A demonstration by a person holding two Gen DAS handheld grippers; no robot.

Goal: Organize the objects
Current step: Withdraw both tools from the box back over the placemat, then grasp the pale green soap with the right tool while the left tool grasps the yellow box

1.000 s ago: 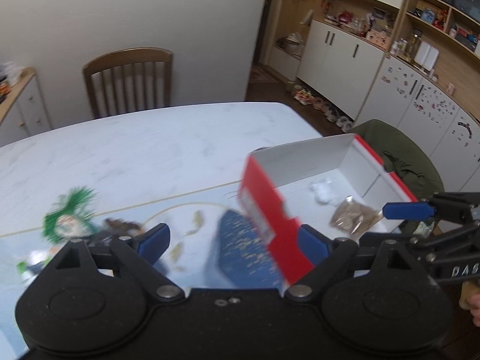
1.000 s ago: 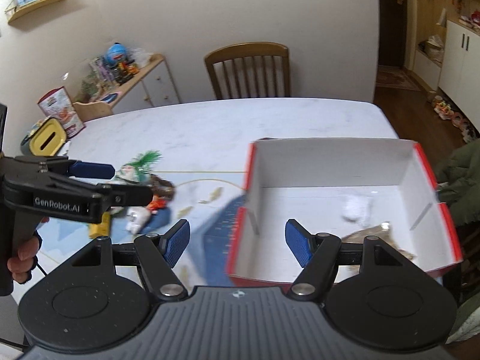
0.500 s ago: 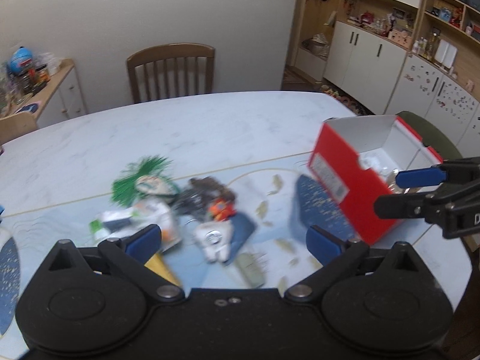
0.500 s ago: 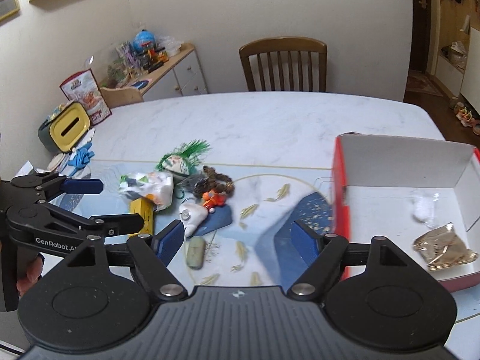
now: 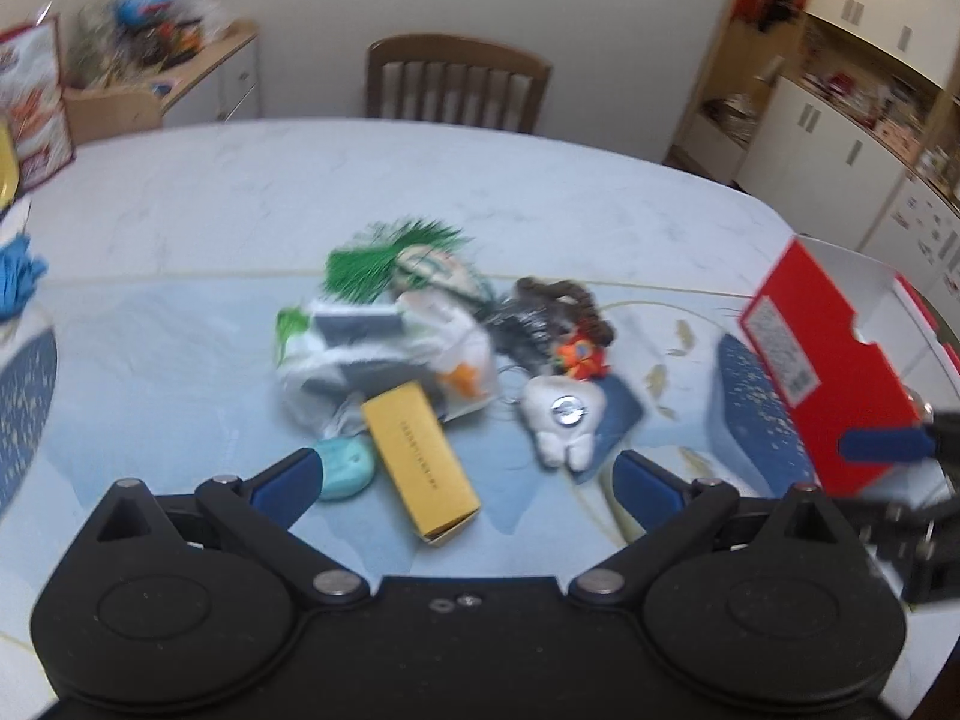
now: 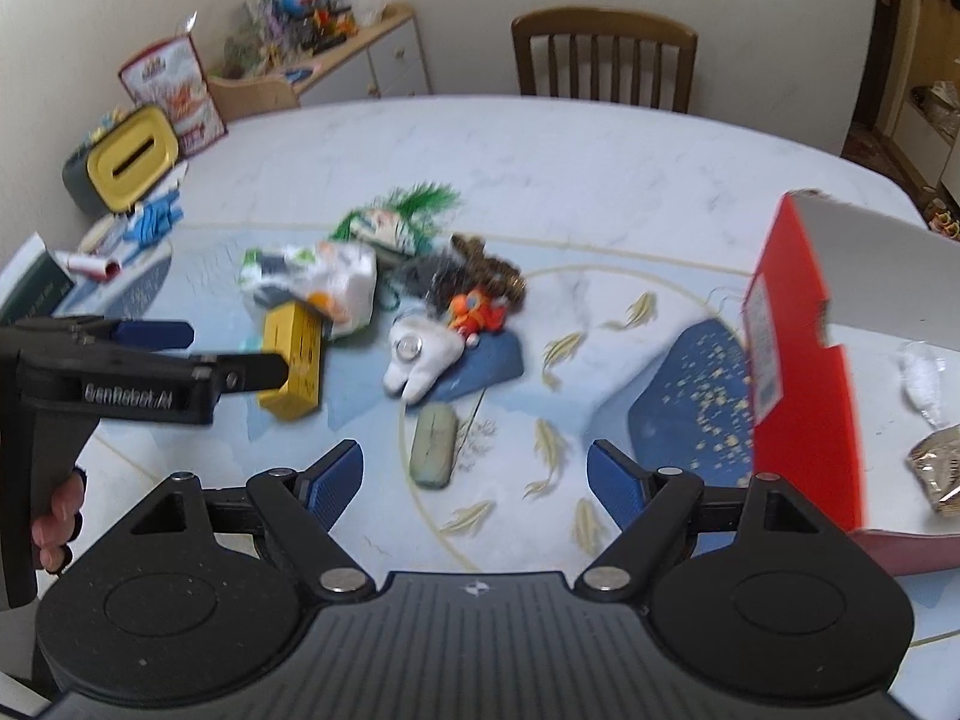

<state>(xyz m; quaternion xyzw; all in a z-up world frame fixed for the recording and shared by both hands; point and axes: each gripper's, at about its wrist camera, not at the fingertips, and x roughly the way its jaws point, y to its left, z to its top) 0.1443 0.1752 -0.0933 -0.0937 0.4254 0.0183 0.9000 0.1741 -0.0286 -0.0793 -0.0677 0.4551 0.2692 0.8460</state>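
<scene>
A heap of small things lies mid-table: a yellow carton (image 5: 420, 468) (image 6: 291, 360), a white tooth plush (image 5: 564, 420) (image 6: 420, 357), a white plastic bag (image 5: 384, 348), a green-tufted toy (image 5: 396, 258), an orange figure (image 6: 477, 312) and a grey-green oblong piece (image 6: 432, 447). A teal lump (image 5: 345, 468) rests by the carton. My left gripper (image 5: 468, 480) (image 6: 204, 354) is open, hovering just short of the carton. My right gripper (image 6: 477, 480) is open too, above the oblong piece. At the right stands the red box (image 5: 828, 354) (image 6: 804, 372), holding a brown foil packet (image 6: 942, 474).
A wooden chair (image 6: 603, 60) stands at the table's far side. A yellow-lidded container (image 6: 129, 159), a blue glove (image 6: 153, 219) and a snack bag (image 6: 174, 90) crowd the far left corner. A hand (image 6: 57, 516) grips the left tool. Cupboards line the right wall.
Both cameras have swung left, away from the red box and onto the heap. The left gripper now sits close over the yellow carton. Both grippers stayed open.
</scene>
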